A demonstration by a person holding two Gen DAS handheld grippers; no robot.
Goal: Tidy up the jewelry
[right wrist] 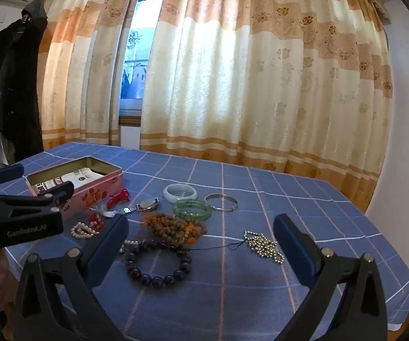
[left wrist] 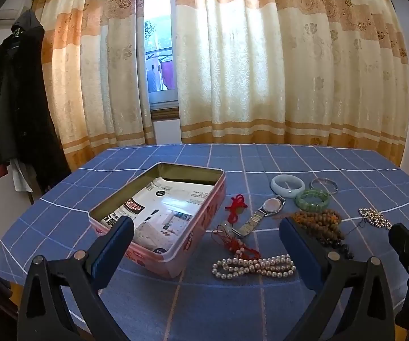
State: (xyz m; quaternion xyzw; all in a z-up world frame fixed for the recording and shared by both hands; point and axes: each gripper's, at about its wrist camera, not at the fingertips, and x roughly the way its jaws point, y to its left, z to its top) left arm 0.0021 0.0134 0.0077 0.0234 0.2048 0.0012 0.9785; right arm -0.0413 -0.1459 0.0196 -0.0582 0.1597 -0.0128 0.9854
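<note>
An open pink tin box [left wrist: 204, 221] [right wrist: 102, 187] with printed paper inside sits on the blue checked tablecloth. Right of it lie a pearl bracelet [left wrist: 254, 267] [right wrist: 83, 230], a red cord charm [left wrist: 236, 206], a watch [left wrist: 264, 213] [right wrist: 144, 206], a pale bangle [left wrist: 287, 185] [right wrist: 180, 192], a green bangle [left wrist: 312, 198] [right wrist: 193, 209], a silver bangle [right wrist: 221, 202], brown beads [left wrist: 322, 223] [right wrist: 176, 227], a dark bead bracelet [right wrist: 159, 264] and a gold bead chain [right wrist: 264, 245]. My left gripper [left wrist: 207, 230] is open above the box's near right corner. My right gripper [right wrist: 201, 227] is open above the beads.
Orange and cream curtains [left wrist: 275, 56] hang behind the table, with a window gap [left wrist: 159, 45]. Dark coats [left wrist: 14, 99] hang at the left wall. The table's near edge [right wrist: 261, 332] and right edge are close. The left gripper also shows at the left of the right wrist view [right wrist: 20, 213].
</note>
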